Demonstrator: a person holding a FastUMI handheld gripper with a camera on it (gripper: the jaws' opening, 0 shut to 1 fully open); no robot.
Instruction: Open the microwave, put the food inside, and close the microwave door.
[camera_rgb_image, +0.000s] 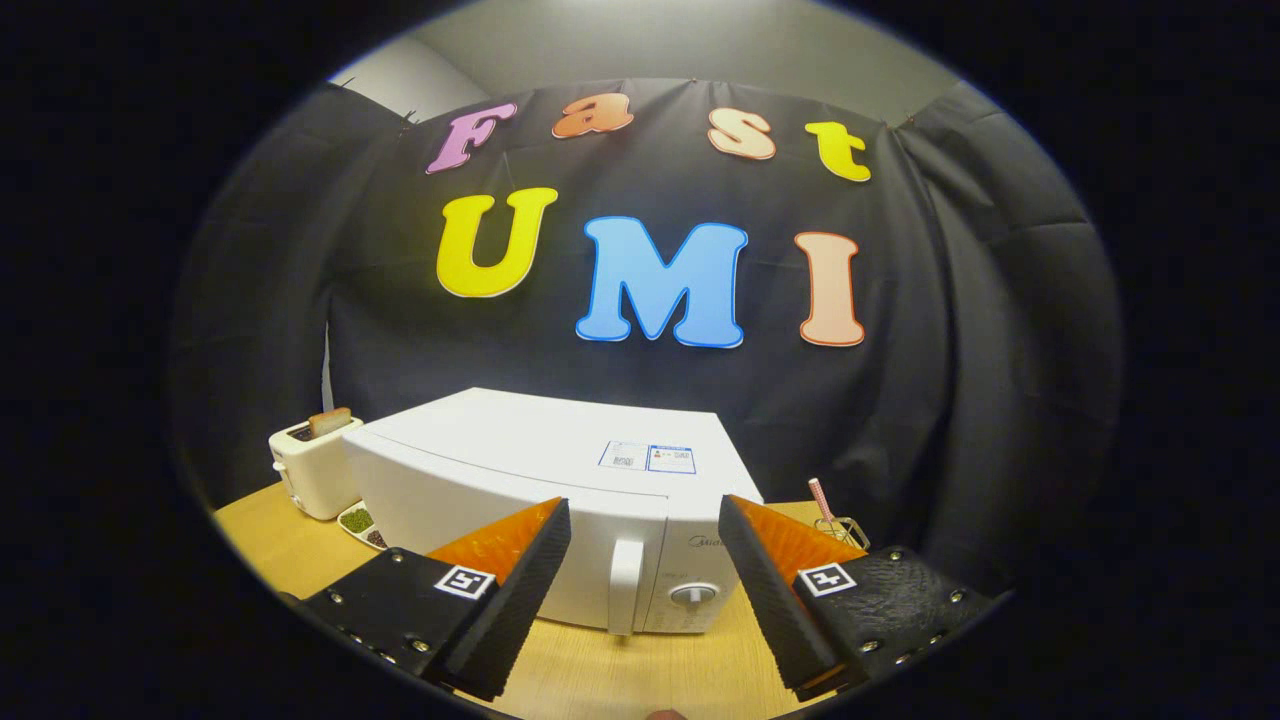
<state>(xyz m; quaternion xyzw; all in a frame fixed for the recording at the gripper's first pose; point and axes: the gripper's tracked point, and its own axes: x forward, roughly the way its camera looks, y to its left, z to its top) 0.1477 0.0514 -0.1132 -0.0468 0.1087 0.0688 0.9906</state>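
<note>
A white microwave (540, 480) sits on the wooden counter (640, 670) just ahead of the fingers, its door shut. A small grey brand mark is printed on its front above the dial (694, 594), too small and blurred to make out, and two stickers (648, 457) with blue and white print lie side by side on its top panel, their text too fine to tell. The vertical white door handle (626, 586) stands in the gap between the two fingers, beyond their tips and not touched by them, with the round dial just to its right. The gripper (645, 525) is held with its fingers spread wide apart, nothing between them and nothing in contact with either one; each finger carries a small square black-and-white marker tag near its base. Beyond the left finger, beside the microwave's left end, a white toaster (312, 465) stands on the counter with a slice of toast (329, 421) sticking up from its slot. Just in front of the toaster, against the microwave's lower left corner, is a small divided dish (362, 524) holding green and dark beans. Beyond the right finger, past the microwave's right side, a wire utensil (838, 525) with a pink-and-white striped handle rests near the dark cloth wall (960, 380).
</note>
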